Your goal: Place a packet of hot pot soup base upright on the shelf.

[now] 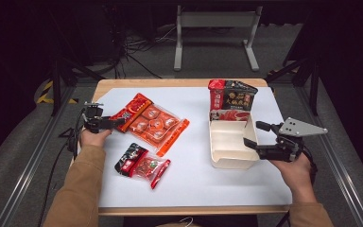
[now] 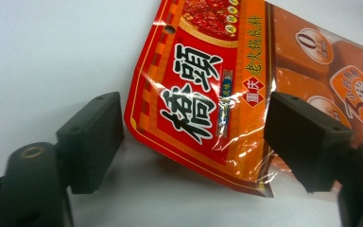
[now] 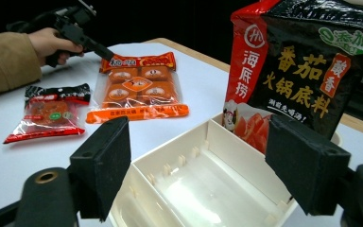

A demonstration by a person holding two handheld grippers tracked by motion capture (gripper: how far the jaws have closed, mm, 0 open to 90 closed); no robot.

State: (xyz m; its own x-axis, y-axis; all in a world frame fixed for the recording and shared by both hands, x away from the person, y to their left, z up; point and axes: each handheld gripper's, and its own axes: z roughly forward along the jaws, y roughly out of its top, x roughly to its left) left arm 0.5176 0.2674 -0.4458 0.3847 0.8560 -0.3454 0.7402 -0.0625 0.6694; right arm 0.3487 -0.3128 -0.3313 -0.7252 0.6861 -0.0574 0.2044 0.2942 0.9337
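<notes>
An orange hot-pot soup-base packet with a red header lies flat at the centre left of the white sheet. My left gripper is at its near-left end. In the left gripper view the jaws stand open on either side of the red header, and the pads are not pressing it. A white divided box sits at the right, with a black and red bag standing in its far compartment. My right gripper hovers open at the box's right rim; the box and the bag lie ahead of its jaws.
A small red and black sachet packet lies near the front, left of centre. The wooden table edge runs along the front. A grey metal stand and loose cables are on the floor behind the table.
</notes>
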